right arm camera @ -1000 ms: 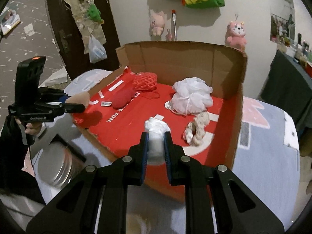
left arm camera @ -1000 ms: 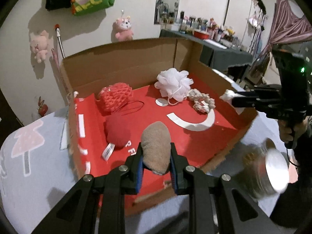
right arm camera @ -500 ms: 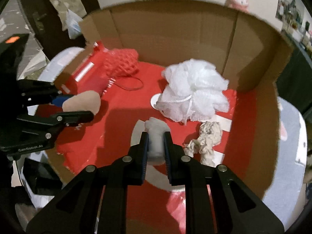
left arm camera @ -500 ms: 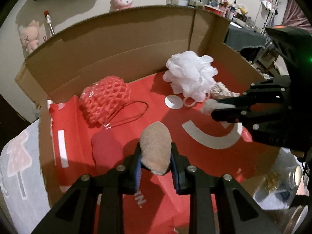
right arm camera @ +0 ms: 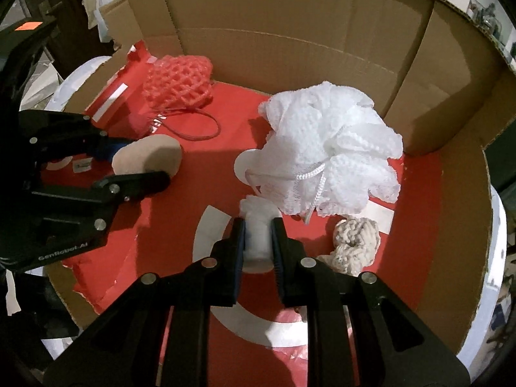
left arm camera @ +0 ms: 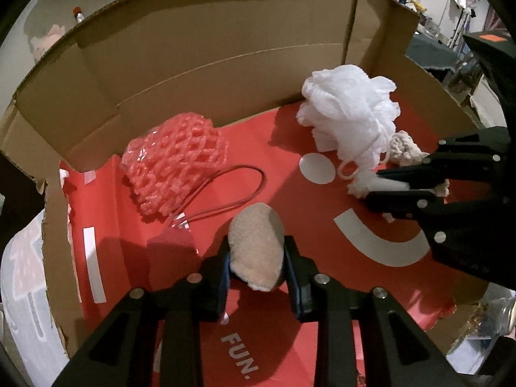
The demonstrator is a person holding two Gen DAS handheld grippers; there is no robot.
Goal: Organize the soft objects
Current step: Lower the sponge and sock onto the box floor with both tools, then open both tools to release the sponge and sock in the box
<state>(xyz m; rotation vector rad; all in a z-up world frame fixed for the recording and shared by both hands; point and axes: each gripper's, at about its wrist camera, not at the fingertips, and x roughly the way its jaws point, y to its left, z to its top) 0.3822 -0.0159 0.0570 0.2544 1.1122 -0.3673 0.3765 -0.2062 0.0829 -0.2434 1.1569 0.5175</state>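
Observation:
Both grippers hang over an open cardboard box (left arm camera: 209,48) with a red lining. My left gripper (left arm camera: 256,251) holds a beige oval sponge (left arm camera: 254,248) between its pads, and its jaws are opening while the pads still touch it. The right wrist view shows that left gripper (right arm camera: 142,167) and the sponge (right arm camera: 148,158) at the left. My right gripper (right arm camera: 258,235) is shut on a small white fluffy roll (right arm camera: 258,222), just in front of a white bath pouf (right arm camera: 329,148). In the left wrist view the right gripper (left arm camera: 380,187) reaches in from the right.
A pink mesh pouch (left arm camera: 174,161) with a red cord lies at the back left of the box. A cream knitted knot (right arm camera: 354,242) sits right of my right gripper. A dark red soft lump (left arm camera: 171,248) lies left of the sponge. Tall box walls (right arm camera: 290,32) rise behind and right.
Both grippers came forward and down from the box's front edge to above its red floor, carrying the sponge and the white roll. The left jaws stand slightly wider.

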